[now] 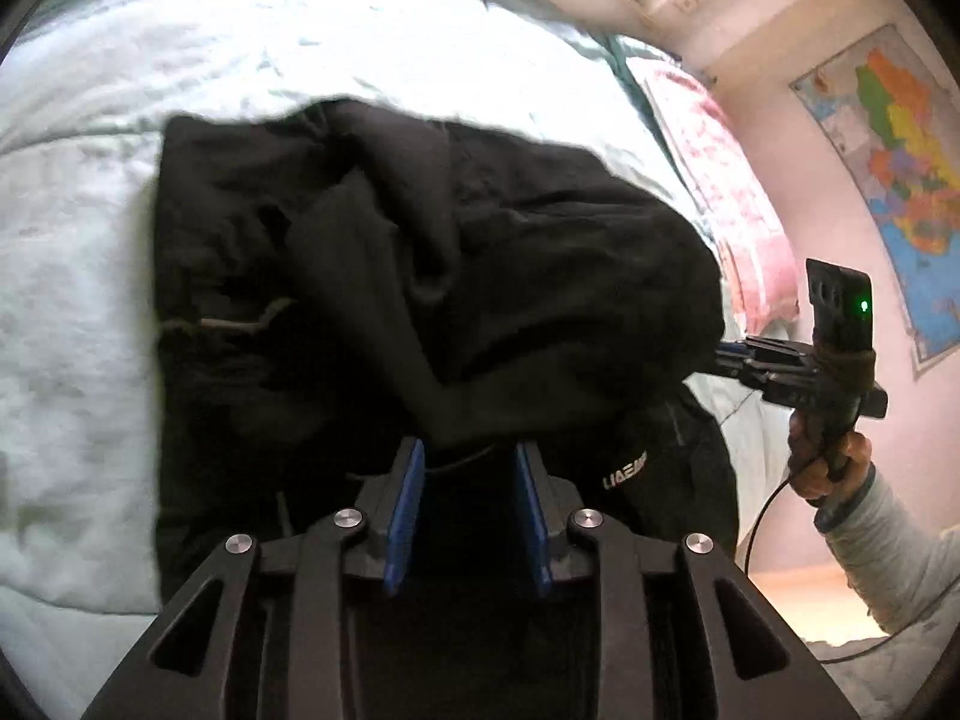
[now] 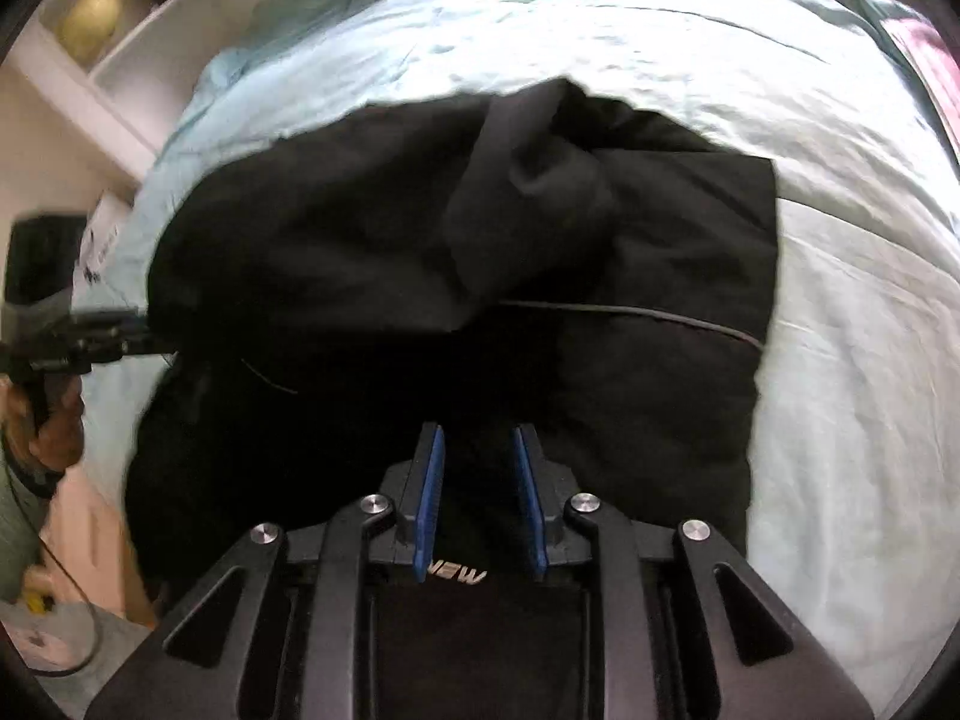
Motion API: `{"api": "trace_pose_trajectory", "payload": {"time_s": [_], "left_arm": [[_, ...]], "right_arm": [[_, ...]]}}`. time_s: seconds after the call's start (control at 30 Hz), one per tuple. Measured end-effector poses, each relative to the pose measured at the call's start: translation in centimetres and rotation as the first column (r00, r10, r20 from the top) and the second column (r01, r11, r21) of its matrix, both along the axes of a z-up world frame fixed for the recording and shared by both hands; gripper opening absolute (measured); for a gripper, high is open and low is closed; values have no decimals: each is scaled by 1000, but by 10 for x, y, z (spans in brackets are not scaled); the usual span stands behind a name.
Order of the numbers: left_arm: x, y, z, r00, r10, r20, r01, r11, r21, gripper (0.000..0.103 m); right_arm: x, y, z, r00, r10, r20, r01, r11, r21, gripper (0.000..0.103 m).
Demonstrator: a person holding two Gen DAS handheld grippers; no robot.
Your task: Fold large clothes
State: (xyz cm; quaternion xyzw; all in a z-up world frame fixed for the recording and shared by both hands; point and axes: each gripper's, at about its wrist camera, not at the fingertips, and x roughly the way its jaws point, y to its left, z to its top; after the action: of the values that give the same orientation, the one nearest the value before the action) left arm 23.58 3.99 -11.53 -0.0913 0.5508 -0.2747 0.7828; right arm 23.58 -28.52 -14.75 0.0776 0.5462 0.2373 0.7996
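A large black garment [image 1: 420,252] lies on the pale bed, its near part lifted and doubled over toward the far side. It fills the middle of the right wrist view [image 2: 420,252] too. My left gripper [image 1: 469,450] has black cloth between its blue pads, which stand apart; the grip is not clear. My right gripper [image 2: 480,438] also has cloth between parted blue pads. In the left wrist view the right gripper [image 1: 729,357] pinches the garment's right edge. In the right wrist view the left gripper [image 2: 141,339] holds its left edge.
The pale green bed cover [image 1: 78,300] spreads around the garment. A pink pillow [image 1: 738,210] lies at the bed's right end below a wall map [image 1: 900,180]. White shelves [image 2: 120,42] stand beyond the bed's left side. A cable [image 1: 762,516] hangs from the right hand.
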Motion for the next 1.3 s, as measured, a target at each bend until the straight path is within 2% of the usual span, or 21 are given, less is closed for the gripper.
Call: {"api": "trace_pose_trajectory", "payload": {"time_s": [0.07,0.13,0.17,0.2,0.27,0.33,0.43,0.47,0.53,0.6,0.63,0.7,0.83,0.9,1.0,1.03,1.1,1.17,1.2,1.27,1.3], "left_arm": [[-1,5,22,999,7,53,-5,999,-33,32],[6,6,46,994,25,102,-13,993,-120,34],[12,4,55,993,35,115,-16,986,-165,39],[18,2,60,992,41,123,-15,979,-203,42],[34,-7,66,990,58,126,-23,966,-258,43],[52,-18,58,993,62,100,-33,964,-264,43],[68,-33,24,998,69,6,-66,973,-221,43],[69,-38,4,996,72,-45,-80,976,-200,43],[70,-39,-27,989,88,-117,-105,983,-151,43],[68,-40,-67,974,110,-199,-128,988,-84,43],[66,-40,-80,969,117,-216,-136,988,-75,43],[60,-39,-92,967,136,-213,-157,984,-84,43],[56,-40,-76,972,143,-188,-161,983,-84,43],[44,-40,-55,983,117,-143,-130,988,-84,43],[23,-41,-22,994,70,-78,-81,986,-146,43],[17,-40,-19,995,65,-71,-76,983,-167,45],[9,-40,-30,994,58,-91,-74,981,-178,58],[15,-43,-60,985,90,-146,-103,991,-88,63],[18,-45,-78,979,98,-180,-109,993,-50,62],[23,-45,-100,971,112,-210,-121,992,-33,58],[22,-45,-100,972,114,-204,-122,992,-30,58]], "right_arm": [[7,-8,22,999,-28,27,26,998,59,29],[18,-12,46,996,-50,71,42,993,111,41],[26,-10,60,993,-62,97,47,988,149,55],[30,-7,69,991,-71,115,50,983,174,61],[48,10,87,983,-92,159,58,976,208,61],[66,30,89,983,-90,159,63,983,172,61],[92,59,71,994,-66,88,54,990,128,59],[99,69,54,998,-54,39,50,994,99,54],[103,80,15,998,-38,-51,39,999,9,53],[96,82,-23,988,-33,-151,28,999,-34,53],[94,78,-47,976,-47,-212,45,999,-17,53],[88,68,-73,967,-79,-243,92,995,42,53],[82,60,-66,973,-112,-204,132,987,89,53],[71,61,-42,984,-94,-155,107,991,81,54],[46,67,-2,997,-51,-53,56,995,86,54],[37,71,10,999,-35,-9,36,997,69,54],[28,80,20,999,-10,33,9,1000,22,55],[27,91,5,1000,1,9,-1,1000,-29,55],[33,97,-17,999,-6,-51,3,998,-59,55],[45,100,-57,987,-19,-163,6,997,-81,55],[45,101,-63,985,-32,-170,19,997,-77,55]]}}
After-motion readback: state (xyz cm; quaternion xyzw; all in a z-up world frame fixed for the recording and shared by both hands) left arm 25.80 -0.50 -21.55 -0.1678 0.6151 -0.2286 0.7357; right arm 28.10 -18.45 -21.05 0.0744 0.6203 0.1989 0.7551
